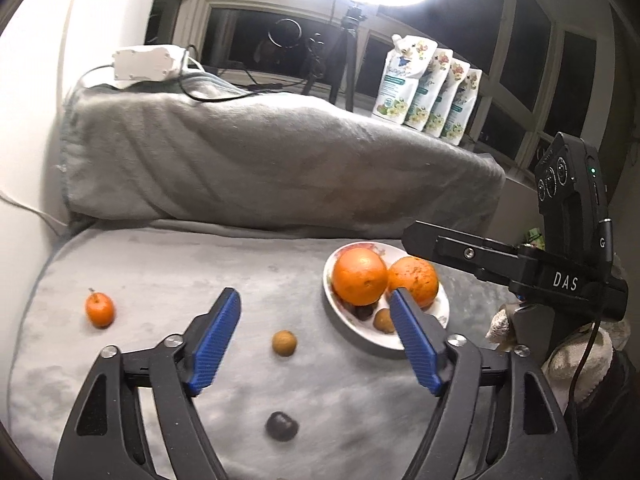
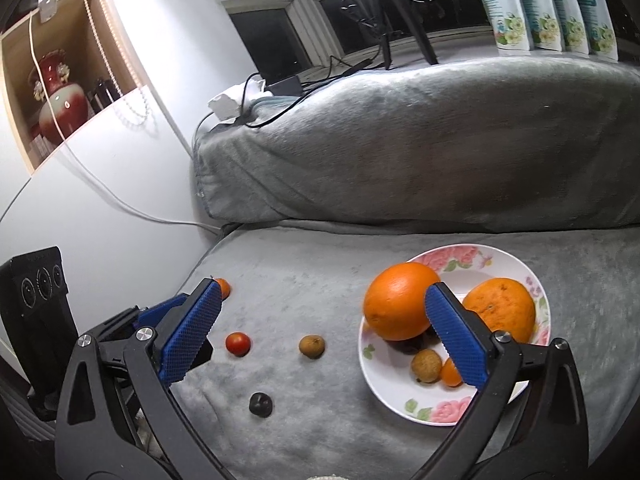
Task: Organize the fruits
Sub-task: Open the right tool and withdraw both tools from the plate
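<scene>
Left gripper point(image 1: 316, 340): two black skeletal arms with triangular cut-outs; silver round-head screws at the pivots; fingers point(image 1: 214, 344) faced with blue ribbed pads, long and flat. In the right wrist view its body showed as a black housing at the far left, bearing three round dials.

Right gripper point(image 2: 324, 334): same build; black arms, silver screws, blue pads of cross-hatched texture point(image 2: 456, 338). Seen from the left wrist view: a black angular body lettered "DAS" in white, a small green light, a thin black cable trailing down. A hand in a cream knitted glove point(image 1: 576, 354) showed beneath it.
</scene>
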`<state>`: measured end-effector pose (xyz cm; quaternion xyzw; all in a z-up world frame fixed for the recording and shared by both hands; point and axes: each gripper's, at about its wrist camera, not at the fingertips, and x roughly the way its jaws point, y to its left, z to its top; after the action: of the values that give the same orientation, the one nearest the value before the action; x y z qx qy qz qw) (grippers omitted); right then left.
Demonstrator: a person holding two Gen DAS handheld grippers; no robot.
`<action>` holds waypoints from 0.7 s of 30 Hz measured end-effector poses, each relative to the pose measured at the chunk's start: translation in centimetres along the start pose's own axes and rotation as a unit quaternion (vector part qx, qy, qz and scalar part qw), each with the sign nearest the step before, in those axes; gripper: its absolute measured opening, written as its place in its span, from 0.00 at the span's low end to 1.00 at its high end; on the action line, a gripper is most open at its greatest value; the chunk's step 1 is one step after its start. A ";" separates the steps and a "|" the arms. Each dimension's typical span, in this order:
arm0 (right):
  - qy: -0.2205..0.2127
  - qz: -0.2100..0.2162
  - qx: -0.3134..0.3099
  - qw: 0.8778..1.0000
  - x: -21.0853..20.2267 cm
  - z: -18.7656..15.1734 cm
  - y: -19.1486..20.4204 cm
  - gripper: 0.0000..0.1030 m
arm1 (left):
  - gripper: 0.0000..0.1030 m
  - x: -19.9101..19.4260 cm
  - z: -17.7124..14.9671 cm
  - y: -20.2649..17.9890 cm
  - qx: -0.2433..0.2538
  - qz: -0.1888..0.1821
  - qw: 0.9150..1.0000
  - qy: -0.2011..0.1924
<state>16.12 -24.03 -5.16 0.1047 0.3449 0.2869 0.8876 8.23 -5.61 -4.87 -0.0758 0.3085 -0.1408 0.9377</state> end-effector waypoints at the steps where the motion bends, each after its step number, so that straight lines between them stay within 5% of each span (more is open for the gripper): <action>1: 0.000 0.001 -0.003 1.000 0.1 -0.1 0.2 1.00 | 0.77 -0.2 -0.1 0.2 0.000 0.004 1.000 -0.001; 21: 0.020 0.029 -0.046 0.998 1.7 -2.5 4.3 1.00 | 0.79 -2.8 -2.2 5.9 -0.022 0.070 0.997 0.001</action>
<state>13.58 -19.59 -6.35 0.0676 0.3460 0.3298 0.8758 6.06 0.74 -6.39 -0.0742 0.3168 -0.0681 0.9431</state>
